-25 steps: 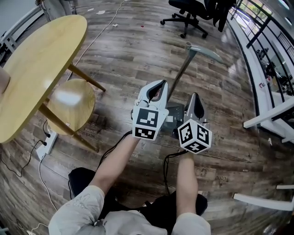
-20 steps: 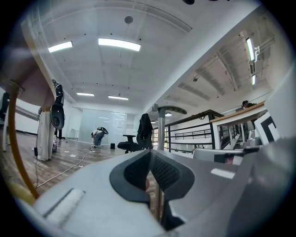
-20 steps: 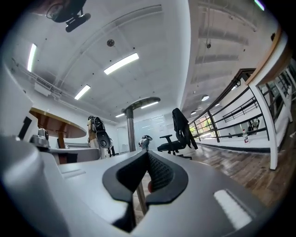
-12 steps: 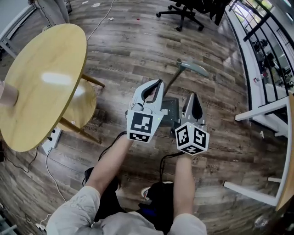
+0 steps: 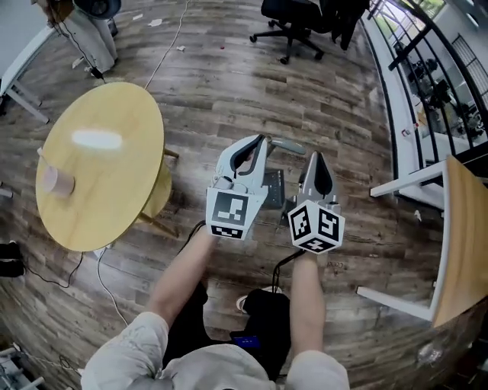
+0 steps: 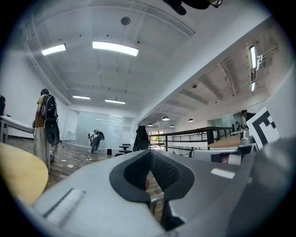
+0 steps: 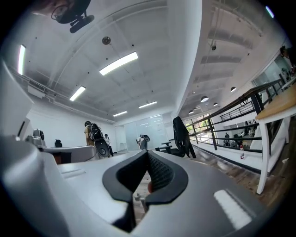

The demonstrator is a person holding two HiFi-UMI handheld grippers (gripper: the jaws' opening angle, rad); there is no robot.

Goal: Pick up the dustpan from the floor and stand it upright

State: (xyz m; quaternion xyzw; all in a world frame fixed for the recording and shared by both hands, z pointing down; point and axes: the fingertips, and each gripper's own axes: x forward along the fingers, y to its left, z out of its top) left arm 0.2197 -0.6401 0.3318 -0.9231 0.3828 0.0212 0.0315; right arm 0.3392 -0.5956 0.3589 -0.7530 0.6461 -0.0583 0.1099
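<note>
We record a wood-plank floor [image 5: 206, 84] across the whole head view. The largest item on it is the round table [image 5: 99, 175], which we take as our reference. Far to the right of the round table stands a wooden-topped table [image 5: 460, 228] on white legs. Beyond the round table and to its right is an office chair [image 5: 293, 19].

The dustpan [image 5: 273, 188] is on the floor just right of the round table, apart from it. Its grey pan shows between the two tools, and its handle [image 5: 288, 145] rises toward the camera, strongly foreshortened. We judge it to be standing at or near upright, though its footing is hidden.

The left gripper [image 5: 262, 142] is the nearer to the round table, its tip just beside the handle's top. The right gripper [image 5: 316, 158] is on the far side of the pan. In their own views both have jaws clenched tip to tip with nothing between them, so neither grasps the dustpan. Whether the left tip touches the handle we cannot tell.

Smallest, a cup [image 5: 56, 180] sits near the round table's left edge.

Handling, in our judgement: light and stiff, weight low in the pan, shaft slim and smooth — liable to twist or slide in the pads. Hold is best taken high on the shaft, just beneath the grip, jaws square across it.
</note>
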